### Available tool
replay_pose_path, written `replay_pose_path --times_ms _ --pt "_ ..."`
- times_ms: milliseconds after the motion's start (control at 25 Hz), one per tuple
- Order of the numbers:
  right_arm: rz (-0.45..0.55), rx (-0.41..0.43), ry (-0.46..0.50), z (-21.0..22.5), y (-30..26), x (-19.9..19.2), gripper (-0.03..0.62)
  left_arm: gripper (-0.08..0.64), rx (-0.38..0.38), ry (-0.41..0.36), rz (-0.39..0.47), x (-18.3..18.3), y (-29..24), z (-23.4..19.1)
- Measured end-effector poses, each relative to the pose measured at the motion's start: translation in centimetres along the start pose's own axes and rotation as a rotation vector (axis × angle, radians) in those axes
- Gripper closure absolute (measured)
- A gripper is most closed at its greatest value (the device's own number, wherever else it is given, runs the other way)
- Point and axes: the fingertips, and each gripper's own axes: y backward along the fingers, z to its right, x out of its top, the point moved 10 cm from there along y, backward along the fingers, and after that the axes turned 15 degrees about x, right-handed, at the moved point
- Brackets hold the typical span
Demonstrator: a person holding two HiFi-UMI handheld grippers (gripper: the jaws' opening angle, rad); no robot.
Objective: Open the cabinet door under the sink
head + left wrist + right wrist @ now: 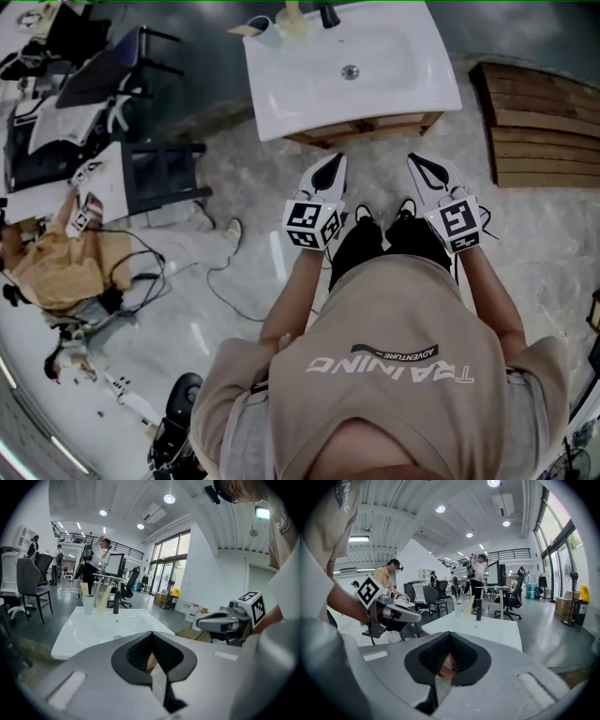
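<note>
In the head view a white sink basin (pixel 394 66) stands at the top centre, and a strip of the wooden cabinet (pixel 366 127) shows under its near edge. My left gripper (pixel 335 162) and right gripper (pixel 418 162) are side by side just short of the cabinet front, both pointing at it. Neither touches it. Both are shut with nothing held. The left gripper view has its jaws (pixel 151 637) closed below the sink (pixel 93 630), with the right gripper (pixel 218 620) alongside. In the right gripper view the closed jaws (pixel 449 637) face the sink (pixel 492 627).
A black faucet (pixel 328 14) and a cup (pixel 265 31) stand at the basin's back edge. A wooden slatted platform (pixel 544 122) lies on the floor to the right. To the left are dark chairs (pixel 159 178), floor cables (pixel 141 272) and a seated person (pixel 56 267).
</note>
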Motion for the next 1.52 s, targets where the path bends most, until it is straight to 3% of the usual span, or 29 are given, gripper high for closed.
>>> replay_pose_path --times_ms 240,440,720,1080,1240,1400,1520 --pt "-0.056 -0.014 -0.039 -1.2 -0.3 -1.2 0.591 0.543 -0.012 -0.040 -0.098 -4.0 -2.9 -1.6" --pt "-0.104 -0.023 -0.065 -1.7 -0.8 -3.0 0.591 0.543 -0.020 -0.013 -0.140 -6.7 -5.2 -2.4" --pt "-0.084 0.005 -0.034 -1.7 -2.4 -4.8 0.591 0.543 -0.014 0.085 -0.204 -10.9 -8.2 -2.9" --pt "-0.085 0.042 -0.013 0.6 -6.1 -8.7 0.591 0.542 0.080 0.193 -0.286 -17.3 -11.3 -3.4" --pt "-0.105 0.025 -0.017 2.1 -7.3 -12.0 0.591 0.543 0.077 0.235 -0.294 -19.6 -13.6 -3.2" --pt "-0.062 -0.009 -0.076 3.5 -7.9 -14.6 0.591 0.543 0.040 0.288 -0.317 -22.2 -16.0 -3.5" --pt "-0.058 -0.024 -0.070 4.4 -8.3 -16.2 0.591 0.543 0.004 0.415 -0.322 -24.4 -18.1 -4.1"
